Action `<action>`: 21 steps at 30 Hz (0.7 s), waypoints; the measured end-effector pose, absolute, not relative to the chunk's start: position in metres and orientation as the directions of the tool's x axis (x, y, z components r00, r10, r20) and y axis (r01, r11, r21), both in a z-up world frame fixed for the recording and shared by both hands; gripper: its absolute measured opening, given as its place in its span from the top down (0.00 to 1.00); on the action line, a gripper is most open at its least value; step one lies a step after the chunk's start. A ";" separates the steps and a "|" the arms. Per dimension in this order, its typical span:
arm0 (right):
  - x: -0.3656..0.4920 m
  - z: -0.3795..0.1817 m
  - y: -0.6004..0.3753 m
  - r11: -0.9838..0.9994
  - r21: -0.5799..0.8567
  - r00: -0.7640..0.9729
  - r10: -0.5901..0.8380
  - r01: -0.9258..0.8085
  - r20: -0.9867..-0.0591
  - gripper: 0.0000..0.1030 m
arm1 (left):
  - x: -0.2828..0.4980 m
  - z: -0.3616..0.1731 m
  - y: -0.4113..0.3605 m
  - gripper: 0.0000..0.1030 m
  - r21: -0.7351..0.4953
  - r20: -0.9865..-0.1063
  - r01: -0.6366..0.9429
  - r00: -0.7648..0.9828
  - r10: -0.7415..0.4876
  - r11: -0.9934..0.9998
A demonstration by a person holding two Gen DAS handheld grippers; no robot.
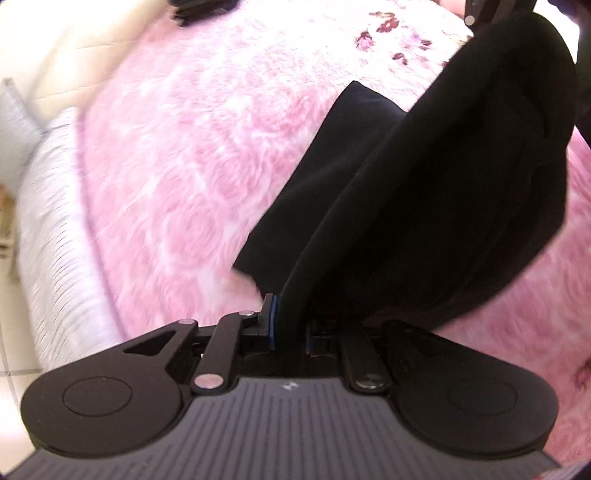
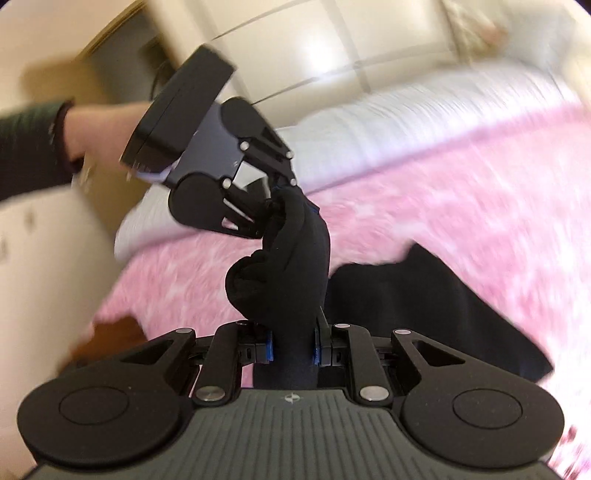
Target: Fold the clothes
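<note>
A black garment (image 1: 424, 192) stretches between both grippers above a fluffy pink blanket (image 1: 192, 155). My left gripper (image 1: 291, 325) is shut on one edge of the cloth, which rises in a thick fold toward the upper right. In the right wrist view my right gripper (image 2: 293, 341) is shut on a bunched strip of the same black garment (image 2: 288, 266). The left gripper (image 2: 284, 195) shows there too, held by a hand (image 2: 99, 129) in a dark green sleeve, pinching the far end of that strip. A flat part of the garment (image 2: 424, 306) lies on the blanket.
The pink blanket (image 2: 461, 206) covers a bed with a grey-white striped cover (image 1: 59, 229) along its side. A cream padded headboard (image 2: 332, 48) stands behind. A dark object (image 1: 199, 9) lies at the blanket's far edge. Pale floor tiles (image 1: 7, 387) show at the lower left.
</note>
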State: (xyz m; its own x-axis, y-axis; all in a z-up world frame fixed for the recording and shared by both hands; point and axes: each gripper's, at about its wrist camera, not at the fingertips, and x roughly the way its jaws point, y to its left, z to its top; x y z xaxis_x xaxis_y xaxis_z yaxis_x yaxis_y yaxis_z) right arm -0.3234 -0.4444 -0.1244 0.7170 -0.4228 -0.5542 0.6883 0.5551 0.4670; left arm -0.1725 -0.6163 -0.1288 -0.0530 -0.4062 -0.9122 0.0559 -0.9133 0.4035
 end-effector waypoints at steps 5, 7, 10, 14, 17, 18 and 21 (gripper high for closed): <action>-0.383 -0.176 -0.493 0.338 0.651 0.729 -0.411 0.679 -0.547 0.82 | -0.227 -0.185 -0.670 0.88 0.273 -0.961 0.051 -0.019 -0.275 -0.961; -0.401 -0.199 -0.504 0.256 0.699 0.731 -0.406 0.667 -0.549 0.82 | -0.243 -0.211 -0.676 0.88 0.234 -0.972 0.034 0.007 -0.233 -0.972; -0.428 -0.234 -0.520 0.127 0.759 0.734 -0.399 0.639 -0.550 0.82 | -0.253 -0.246 -0.678 0.86 0.188 -0.982 0.021 0.038 -0.187 -0.982; -0.464 -0.281 -0.542 -0.048 0.813 0.738 -0.389 0.581 -0.551 0.78 | -0.256 -0.280 -0.694 0.76 0.183 -0.983 0.048 0.035 -0.181 -0.982; -0.484 -0.303 -0.551 -0.146 0.828 0.740 -0.387 0.541 -0.551 0.71 | -0.249 -0.278 -0.690 0.66 0.230 -0.973 0.042 -0.005 -0.231 -0.972; -0.485 -0.302 -0.549 -0.154 0.829 0.738 -0.389 0.537 -0.551 0.65 | -0.243 -0.268 -0.686 0.66 0.246 -0.968 0.060 -0.029 -0.248 -0.967; -0.490 -0.299 -0.543 -0.180 0.830 0.733 -0.397 0.528 -0.552 0.60 | -0.223 -0.235 -0.691 0.62 0.210 -0.961 0.187 -0.138 -0.238 -0.960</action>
State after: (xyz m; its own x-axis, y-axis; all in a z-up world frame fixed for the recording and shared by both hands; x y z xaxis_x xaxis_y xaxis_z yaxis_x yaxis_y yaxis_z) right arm -0.4897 -0.5431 -0.2990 0.7331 -0.3973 -0.5520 0.5275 -0.1801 0.8302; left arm -0.2228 -0.6911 -0.2347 -0.1384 -0.2378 -0.9614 0.1868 -0.9596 0.2105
